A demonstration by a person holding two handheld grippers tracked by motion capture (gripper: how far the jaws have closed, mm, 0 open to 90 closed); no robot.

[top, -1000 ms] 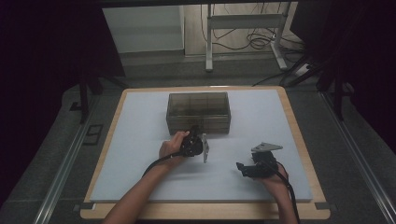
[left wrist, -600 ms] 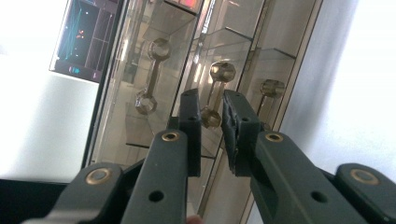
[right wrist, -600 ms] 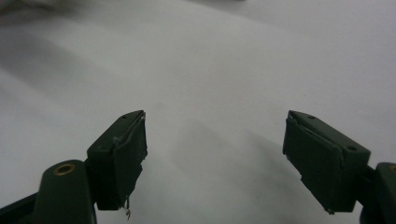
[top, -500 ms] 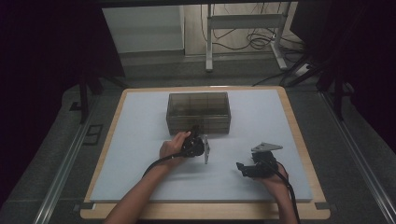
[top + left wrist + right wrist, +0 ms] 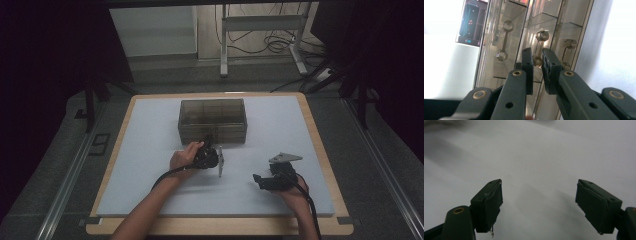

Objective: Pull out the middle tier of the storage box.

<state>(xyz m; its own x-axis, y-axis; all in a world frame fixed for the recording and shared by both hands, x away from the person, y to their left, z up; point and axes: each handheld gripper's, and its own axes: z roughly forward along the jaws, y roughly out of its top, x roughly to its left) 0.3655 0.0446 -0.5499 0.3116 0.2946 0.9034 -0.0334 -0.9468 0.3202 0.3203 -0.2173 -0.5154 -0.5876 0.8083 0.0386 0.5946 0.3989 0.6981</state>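
Two grippers in play. Left gripper (image 5: 537,62) sits at 6 o'clock of the smoky clear box (image 5: 212,120), jaws nearly together, apparently nipping a latch (image 5: 539,48) on its front wall; hand unmoved since a second ago. Right gripper (image 5: 539,202) idles at 4 o'clock, jaws apart, empty. Likely next: pull the latch.

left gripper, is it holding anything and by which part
The left gripper is shut on the middle handle of the smoked clear box, pinching its bar near the lower knob. The right gripper holds nothing.
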